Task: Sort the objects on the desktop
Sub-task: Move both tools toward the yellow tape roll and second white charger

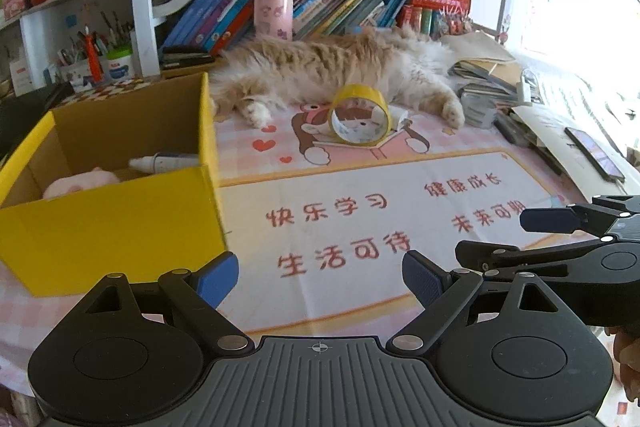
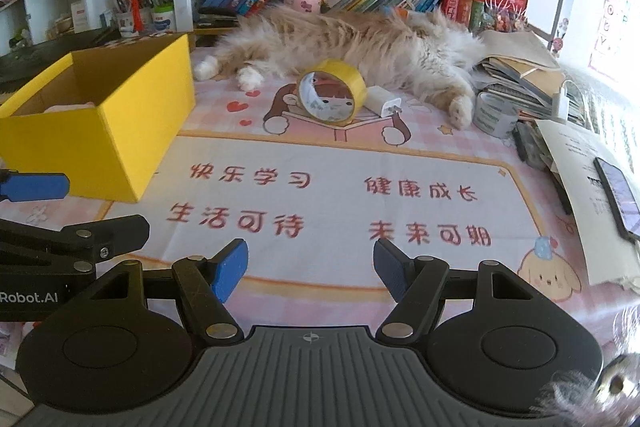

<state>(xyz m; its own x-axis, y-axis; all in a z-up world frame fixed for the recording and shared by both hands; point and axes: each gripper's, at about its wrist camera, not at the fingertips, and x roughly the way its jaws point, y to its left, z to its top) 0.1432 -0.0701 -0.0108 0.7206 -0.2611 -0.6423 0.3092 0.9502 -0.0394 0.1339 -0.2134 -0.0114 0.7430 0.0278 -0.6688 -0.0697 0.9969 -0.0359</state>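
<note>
My left gripper (image 1: 320, 279) is spread wide and empty; my right gripper (image 2: 310, 269) gapes narrower, gripping nothing. The yellow tape roll (image 2: 331, 91) stands on edge well ahead of both. The neighbouring gripper's body reads "Robot.AI".

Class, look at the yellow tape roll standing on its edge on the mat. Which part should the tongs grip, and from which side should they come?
Grip the tape roll across its width, one finger on each flat face, high on the ring. It stands on edge with its open face towards the cameras, so probably come from above and the near side, away from the cat behind it and the white charger beside it.
</note>
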